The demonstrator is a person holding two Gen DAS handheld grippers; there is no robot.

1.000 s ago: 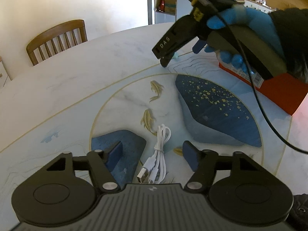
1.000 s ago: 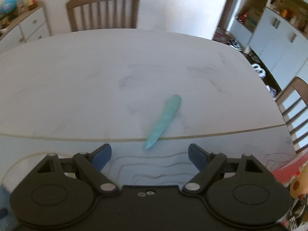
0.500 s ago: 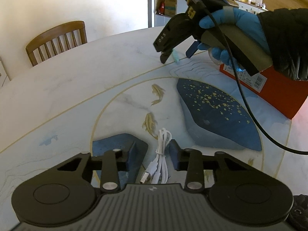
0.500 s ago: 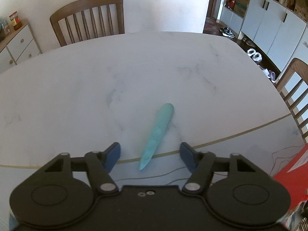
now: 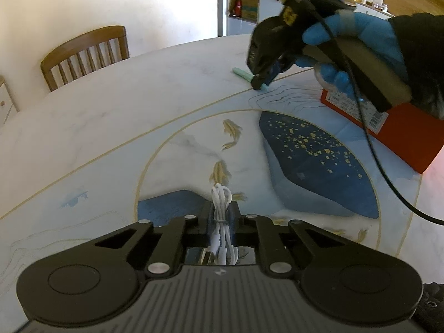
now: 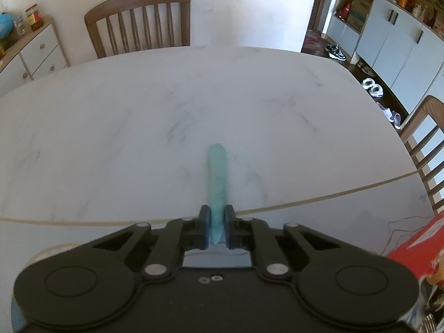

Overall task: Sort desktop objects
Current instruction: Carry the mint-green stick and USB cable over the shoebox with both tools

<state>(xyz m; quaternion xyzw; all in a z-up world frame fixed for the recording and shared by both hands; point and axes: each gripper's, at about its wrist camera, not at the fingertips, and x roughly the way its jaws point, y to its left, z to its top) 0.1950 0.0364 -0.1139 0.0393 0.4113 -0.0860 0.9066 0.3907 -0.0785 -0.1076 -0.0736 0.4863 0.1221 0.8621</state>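
A coiled white USB cable [image 5: 221,211] lies on the painted marble table, and my left gripper [image 5: 222,219] is shut on its bundle, the loop sticking out past the pads. A slim turquoise stick [image 6: 217,183] lies on the white part of the table. My right gripper [image 6: 216,227] is shut on its pointed near end; the blunt end points away. In the left wrist view the right gripper [image 5: 263,82], held by a blue-gloved hand [image 5: 349,38], pinches the turquoise stick [image 5: 242,73] at the table's far side.
A red box [image 5: 402,127] lies at the table's right side, seen too as the red box [image 6: 416,249] corner. Wooden chairs [image 6: 138,19] stand beyond the far edge and at the right [image 6: 424,149]. A black cord [image 5: 374,152] trails from the right gripper over the table.
Both grippers closed: the left on the white cable, the right on the turquoise stick's tip. The stick has turned in line with the right gripper's fingers.
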